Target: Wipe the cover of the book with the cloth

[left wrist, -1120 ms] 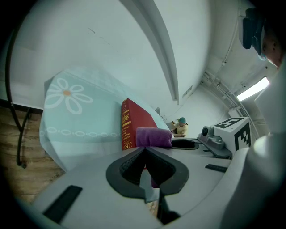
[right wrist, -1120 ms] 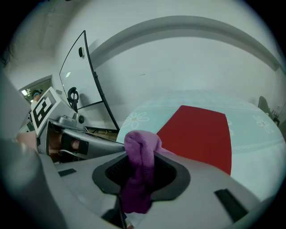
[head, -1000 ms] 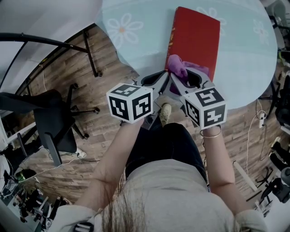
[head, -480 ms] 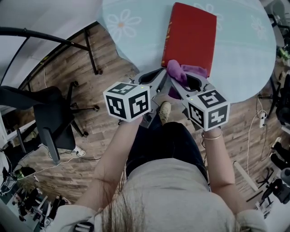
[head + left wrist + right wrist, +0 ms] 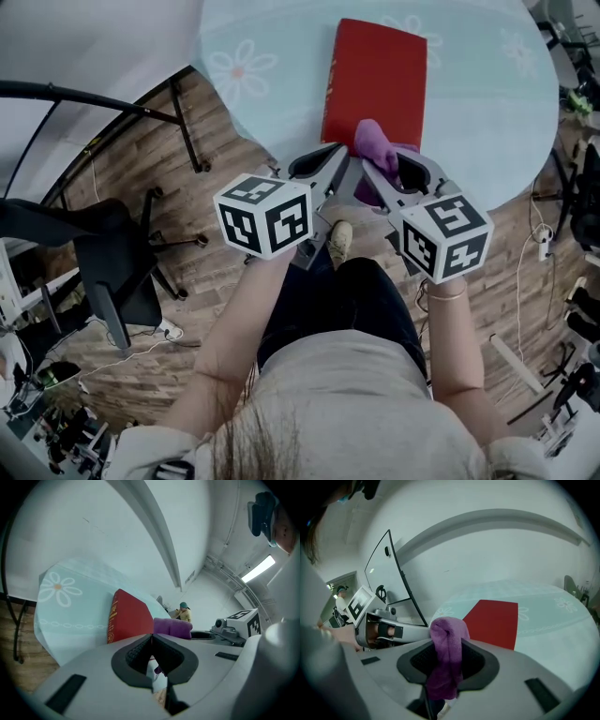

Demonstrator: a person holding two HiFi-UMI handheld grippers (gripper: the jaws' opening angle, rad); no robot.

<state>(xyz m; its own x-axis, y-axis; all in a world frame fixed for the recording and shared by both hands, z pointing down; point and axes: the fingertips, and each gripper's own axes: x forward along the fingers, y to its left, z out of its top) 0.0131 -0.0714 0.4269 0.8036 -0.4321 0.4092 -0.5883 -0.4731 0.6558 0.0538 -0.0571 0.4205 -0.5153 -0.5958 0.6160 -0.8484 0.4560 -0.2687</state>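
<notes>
A red book (image 5: pixel 377 80) lies flat on the pale round table (image 5: pixel 281 56), its spine to the left. The purple cloth (image 5: pixel 373 142) is bunched between the jaws of my right gripper (image 5: pixel 370 161), which is shut on it at the book's near end, close to the table edge. The same cloth (image 5: pixel 447 656) hangs down between those jaws in the right gripper view, the book (image 5: pixel 494 620) beyond it. My left gripper (image 5: pixel 343 161) sits just left of the right one, jaws shut with nothing in them. The left gripper view has the book (image 5: pixel 131 618) and the cloth (image 5: pixel 172 626) ahead.
The table (image 5: pixel 70 611) has a flower pattern and its near edge curves right under both grippers. A black office chair (image 5: pixel 103 253) stands on the wooden floor at the left. A dark metal frame (image 5: pixel 183 103) stands by the table's left side. Cables and gear lie along the right.
Both grippers have drawn back toward me along the book's cover, the cloth coming with the right one to the book's near end.
</notes>
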